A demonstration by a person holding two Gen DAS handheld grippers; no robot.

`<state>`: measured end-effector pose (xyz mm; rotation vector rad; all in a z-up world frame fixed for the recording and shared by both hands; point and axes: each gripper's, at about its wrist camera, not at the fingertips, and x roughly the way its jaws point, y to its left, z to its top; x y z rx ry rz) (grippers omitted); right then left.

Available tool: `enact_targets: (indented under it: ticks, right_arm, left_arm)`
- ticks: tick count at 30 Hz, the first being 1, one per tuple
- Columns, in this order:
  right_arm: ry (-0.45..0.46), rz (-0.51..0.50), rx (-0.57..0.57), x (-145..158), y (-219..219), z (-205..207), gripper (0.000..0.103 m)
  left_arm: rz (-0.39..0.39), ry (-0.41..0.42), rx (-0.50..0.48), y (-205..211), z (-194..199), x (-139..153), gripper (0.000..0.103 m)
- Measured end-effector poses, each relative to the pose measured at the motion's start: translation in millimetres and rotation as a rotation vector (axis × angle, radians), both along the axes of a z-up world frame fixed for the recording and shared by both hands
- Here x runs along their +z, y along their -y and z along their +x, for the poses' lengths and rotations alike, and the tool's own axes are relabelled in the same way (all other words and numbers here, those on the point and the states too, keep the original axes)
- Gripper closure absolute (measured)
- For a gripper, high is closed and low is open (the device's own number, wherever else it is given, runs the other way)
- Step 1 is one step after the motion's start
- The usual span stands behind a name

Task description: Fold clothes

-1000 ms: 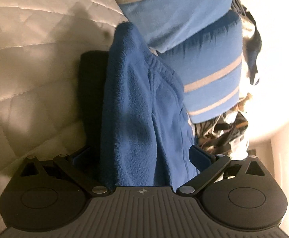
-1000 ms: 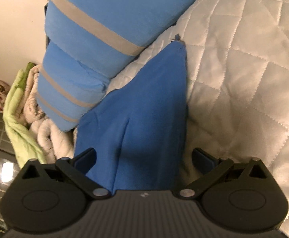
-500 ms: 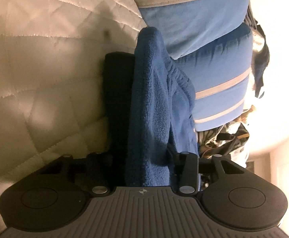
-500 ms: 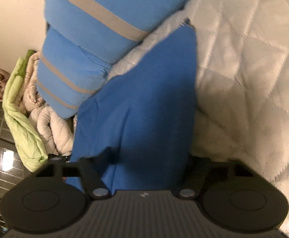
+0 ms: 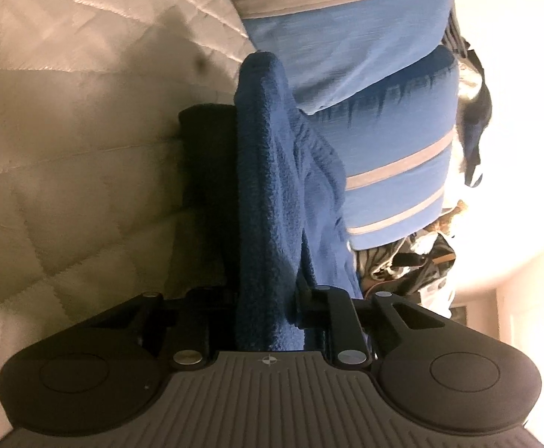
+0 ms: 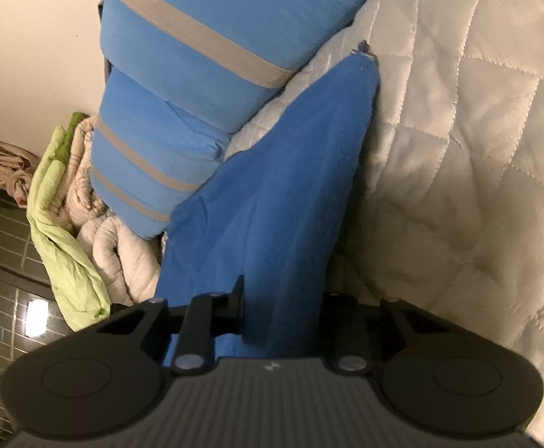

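Observation:
A blue fleece garment [image 5: 268, 194] runs up from my left gripper [image 5: 266, 306], whose jaws are shut on a bunched fold of it. The same blue fleece garment [image 6: 283, 194] shows in the right wrist view as a long tapered piece with a small tag at its far tip. My right gripper [image 6: 281, 310] is shut on its near end. The cloth rests on a cream quilted bedspread [image 5: 77, 142], which lies beside it in the right wrist view as well, as the quilted bedspread [image 6: 466, 156].
Two blue pillows with grey stripes [image 6: 204, 56] lean against the bedspread just past the garment; these pillows [image 5: 376, 93] also fill the left wrist view's upper right. A pile of green and pale laundry [image 6: 66, 201] lies at the left. Dark clutter [image 5: 413, 261] sits by the pillows.
Both grippers went from open around the fleece to shut on it. The garment has bunched into a narrower fold in the left view and pulled taut in the right view.

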<state>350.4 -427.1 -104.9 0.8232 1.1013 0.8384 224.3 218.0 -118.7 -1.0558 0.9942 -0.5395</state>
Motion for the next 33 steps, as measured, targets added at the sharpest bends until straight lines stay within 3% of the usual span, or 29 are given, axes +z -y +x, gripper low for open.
enact_targets:
  ticks: [11, 26, 33]
  right_arm:
    - [0.094, 0.043, -0.022, 47, -6, -18, 0.079]
    - [0.266, 0.093, -0.021, 147, -5, -37, 0.080]
    - [0.308, 0.086, -0.018, 177, -7, -42, 0.080]
  left_arm:
    - [-0.015, 0.100, -0.018, 10, -9, 43, 0.082]
    - [0.032, 0.254, -0.059, 21, -16, 139, 0.082]
    - [0.060, 0.295, -0.066, 21, -23, 161, 0.082]
